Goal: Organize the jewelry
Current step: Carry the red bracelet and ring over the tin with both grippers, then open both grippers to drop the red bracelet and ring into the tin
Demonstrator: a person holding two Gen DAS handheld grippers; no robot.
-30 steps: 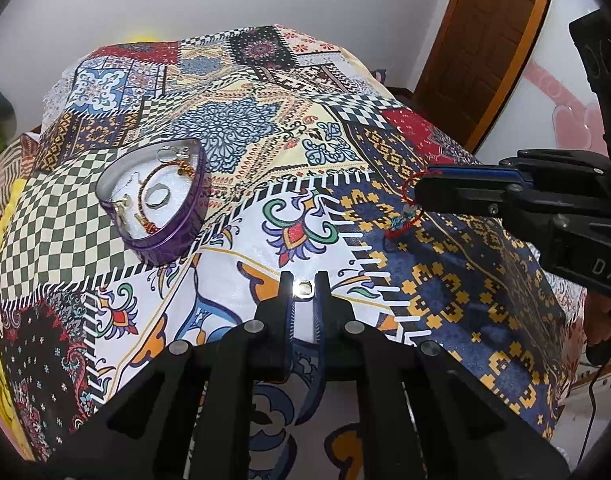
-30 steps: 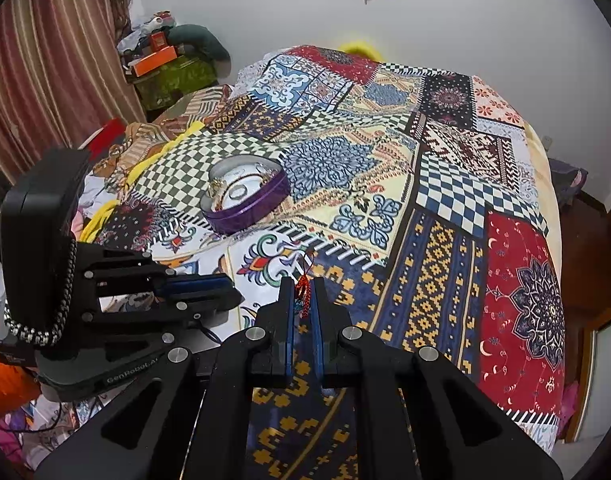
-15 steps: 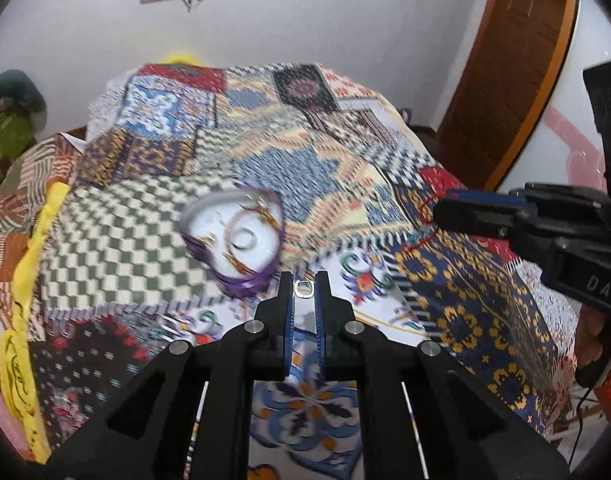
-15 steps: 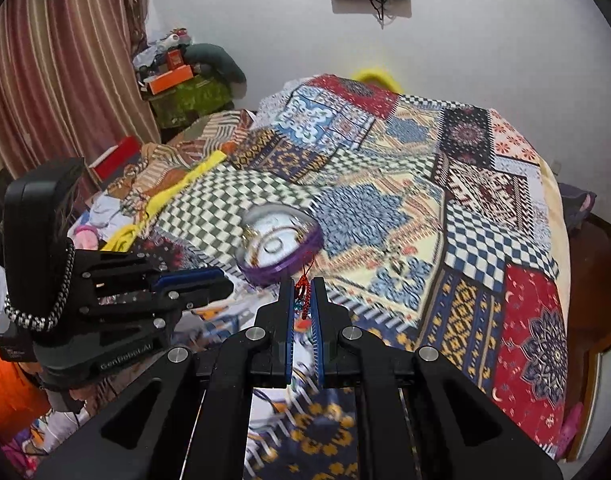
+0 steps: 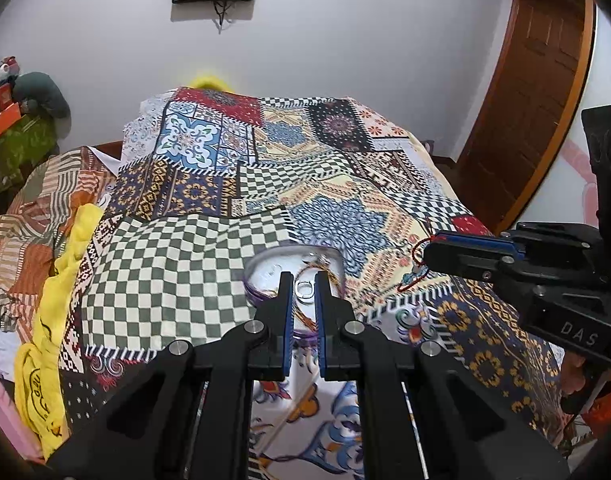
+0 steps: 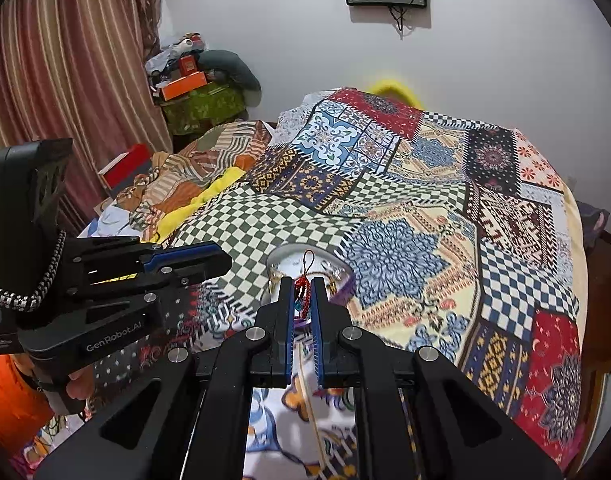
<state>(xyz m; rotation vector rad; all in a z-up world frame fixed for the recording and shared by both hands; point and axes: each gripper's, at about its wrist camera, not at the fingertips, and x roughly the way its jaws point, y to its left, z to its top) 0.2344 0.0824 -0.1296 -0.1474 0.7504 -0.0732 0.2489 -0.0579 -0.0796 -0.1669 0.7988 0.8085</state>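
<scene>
We can't see much of the purple jewelry box (image 5: 261, 276) from the left wrist view, since the left gripper (image 5: 305, 289) covers its near half, and the chains inside are a motion-blurred tangle. The silver ring (image 5: 304, 289) pinched in front of the box is too small to tell any detail (plain band or stone, no idea). From the right wrist view the box (image 6: 347, 286) is again mostly hidden, behind the right gripper (image 6: 303, 298) and its red cord bracelet (image 6: 302, 296), whose lower end disappears between the fingers.
</scene>
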